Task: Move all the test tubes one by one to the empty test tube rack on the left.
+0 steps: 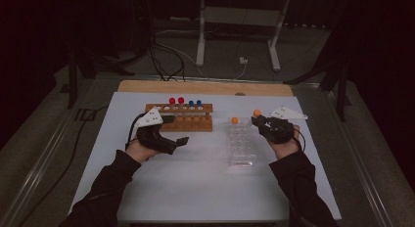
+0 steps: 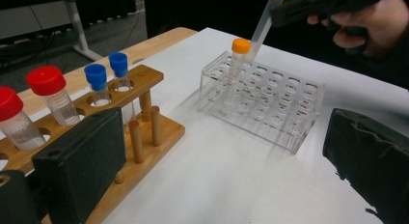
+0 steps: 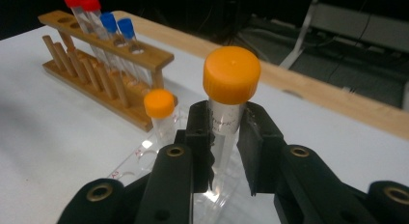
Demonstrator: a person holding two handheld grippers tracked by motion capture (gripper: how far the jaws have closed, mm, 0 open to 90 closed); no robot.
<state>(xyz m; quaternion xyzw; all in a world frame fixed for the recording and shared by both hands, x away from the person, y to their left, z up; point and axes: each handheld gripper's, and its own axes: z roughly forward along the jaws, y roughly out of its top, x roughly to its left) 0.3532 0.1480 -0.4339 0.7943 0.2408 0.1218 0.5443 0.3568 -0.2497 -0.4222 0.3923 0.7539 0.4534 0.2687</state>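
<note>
Your right gripper (image 3: 225, 151) has its jaws clamped on an orange-capped tube (image 3: 226, 103), held tilted over the far end of the clear rack (image 2: 289, 132), right of the tube already standing there (image 2: 237, 64). You seem mid-transfer: next, straighten it and lower it into an empty hole. Your left gripper (image 1: 169, 139) waits open and empty near the wooden rack (image 1: 195, 122).
</note>
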